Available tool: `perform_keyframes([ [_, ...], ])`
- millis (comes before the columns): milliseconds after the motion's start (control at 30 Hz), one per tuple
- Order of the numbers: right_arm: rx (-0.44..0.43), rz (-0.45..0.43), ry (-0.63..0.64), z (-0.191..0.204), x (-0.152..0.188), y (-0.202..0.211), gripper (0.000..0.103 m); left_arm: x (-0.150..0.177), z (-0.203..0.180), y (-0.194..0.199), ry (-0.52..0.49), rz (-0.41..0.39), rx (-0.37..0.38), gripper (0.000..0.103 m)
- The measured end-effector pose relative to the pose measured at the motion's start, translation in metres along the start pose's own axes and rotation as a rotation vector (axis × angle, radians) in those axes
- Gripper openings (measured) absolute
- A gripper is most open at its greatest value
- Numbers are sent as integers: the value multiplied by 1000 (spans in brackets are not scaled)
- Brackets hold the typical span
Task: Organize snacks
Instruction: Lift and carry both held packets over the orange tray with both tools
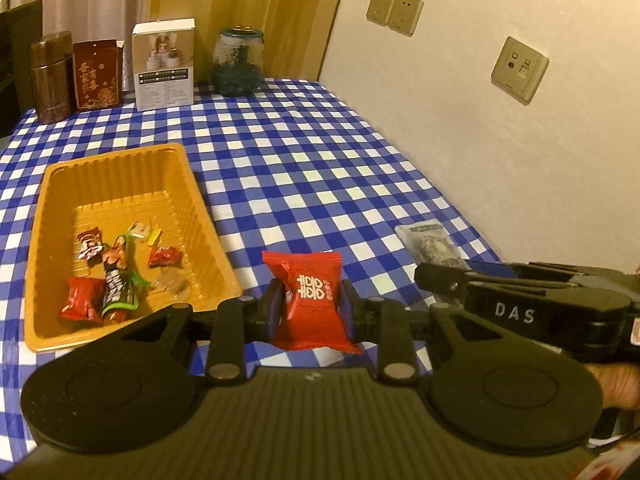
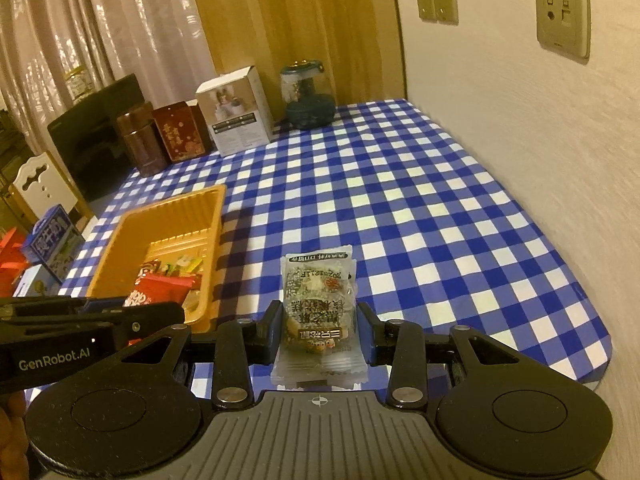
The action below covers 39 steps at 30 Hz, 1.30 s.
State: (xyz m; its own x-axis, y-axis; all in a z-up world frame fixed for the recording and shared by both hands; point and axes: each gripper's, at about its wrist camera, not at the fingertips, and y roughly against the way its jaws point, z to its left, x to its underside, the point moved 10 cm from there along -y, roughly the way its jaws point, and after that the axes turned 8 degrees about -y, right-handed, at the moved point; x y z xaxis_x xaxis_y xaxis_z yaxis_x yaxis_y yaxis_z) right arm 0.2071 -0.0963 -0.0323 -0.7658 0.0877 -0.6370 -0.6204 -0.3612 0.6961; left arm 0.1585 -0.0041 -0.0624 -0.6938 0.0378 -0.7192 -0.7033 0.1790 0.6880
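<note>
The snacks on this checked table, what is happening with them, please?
A person is sorting snacks with two hand-held grippers. The left gripper holds a red packet, and the right gripper holds a clear packet. Both packets are above the table, not yet in the orange tray, which already contains several small snacks.

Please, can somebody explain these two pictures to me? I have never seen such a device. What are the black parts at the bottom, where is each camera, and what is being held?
A person holds one hand tool in each hand; each carries a camera looking along its two fingers. The black parts are those tools. In the left tool's view, the left gripper is shut on a red snack packet. In the right tool's view, the right gripper is shut on a clear snack packet. On the checked tablecloth stands an orange tray already holding several small snacks.
</note>
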Motion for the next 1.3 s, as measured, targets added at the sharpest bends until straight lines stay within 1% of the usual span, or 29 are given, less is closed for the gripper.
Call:
perform_keyframes([
  [433,-30,4,43,24,13,13,39,26,13,27,27,8,-20,26],
  [900,-96,49,98,69,32,1,39,51,52,47,78,33,-93,26],
  [1300,-141,74,142,102,43,-10,39,57,85,61,131,25,-165,26],
])
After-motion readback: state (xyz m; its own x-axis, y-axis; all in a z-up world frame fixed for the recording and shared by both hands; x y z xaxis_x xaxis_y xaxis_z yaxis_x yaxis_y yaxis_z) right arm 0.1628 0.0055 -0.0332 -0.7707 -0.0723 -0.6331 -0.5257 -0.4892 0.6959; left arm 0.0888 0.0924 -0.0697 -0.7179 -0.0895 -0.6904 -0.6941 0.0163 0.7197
